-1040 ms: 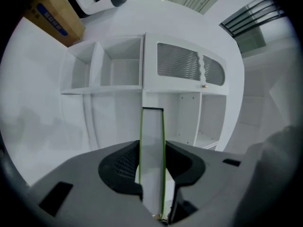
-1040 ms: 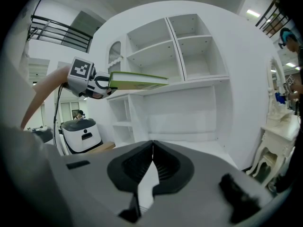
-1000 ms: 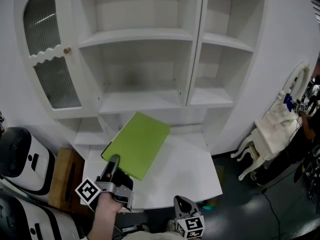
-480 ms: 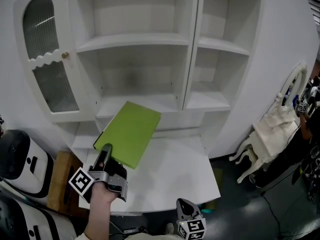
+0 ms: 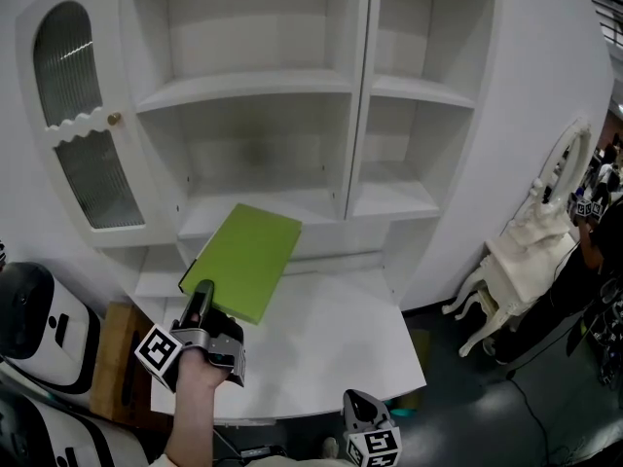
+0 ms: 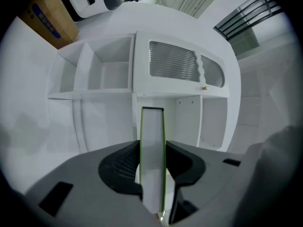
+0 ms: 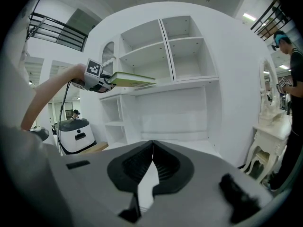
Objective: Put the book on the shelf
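The tall white shelf unit [image 5: 243,84] fills the wall, its ribbed-glass door [image 5: 83,154] swung open at left, a white desk top [image 5: 336,343] jutting out below, an ornate chair [image 5: 521,256] off right. The green book [image 5: 243,259] hangs nearly level over the desk, long axis aimed at the lower shelf [image 5: 311,202], far edge at its lip. The left gripper [image 5: 201,298] clamps its near edge; the right gripper [image 5: 354,402] sits low, jaws together, empty.
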The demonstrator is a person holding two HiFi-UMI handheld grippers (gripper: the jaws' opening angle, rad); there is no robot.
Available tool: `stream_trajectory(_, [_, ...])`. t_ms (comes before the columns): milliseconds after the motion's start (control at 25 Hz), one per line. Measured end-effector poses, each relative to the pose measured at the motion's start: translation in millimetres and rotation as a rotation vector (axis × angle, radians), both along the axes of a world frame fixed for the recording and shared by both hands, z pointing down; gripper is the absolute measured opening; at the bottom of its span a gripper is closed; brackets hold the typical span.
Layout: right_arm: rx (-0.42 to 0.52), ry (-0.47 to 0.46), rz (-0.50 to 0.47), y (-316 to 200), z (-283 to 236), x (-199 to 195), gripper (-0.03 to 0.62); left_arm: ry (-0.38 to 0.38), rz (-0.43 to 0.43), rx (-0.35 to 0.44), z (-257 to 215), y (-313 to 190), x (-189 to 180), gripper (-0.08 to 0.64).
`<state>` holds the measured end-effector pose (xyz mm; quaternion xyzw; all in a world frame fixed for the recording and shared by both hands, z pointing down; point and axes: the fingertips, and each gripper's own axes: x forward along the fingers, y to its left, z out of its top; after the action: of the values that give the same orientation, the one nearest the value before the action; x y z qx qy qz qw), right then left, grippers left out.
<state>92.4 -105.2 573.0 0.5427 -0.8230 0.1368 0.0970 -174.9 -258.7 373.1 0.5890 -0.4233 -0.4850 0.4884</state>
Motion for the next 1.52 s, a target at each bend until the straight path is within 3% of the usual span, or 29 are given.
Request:
stream_trajectory(1080, [-0.004, 0.003, 0.036, -38, 0, 4, 0.014, 0.055, -0.047, -0.008, 12, -91, -1, 0.14])
stream_trajectory(1520, [-0.024, 0.006, 0.104, -45, 4, 16, 0.012, 0.045, -0.035, -0.019, 7, -127, 4, 0.141])
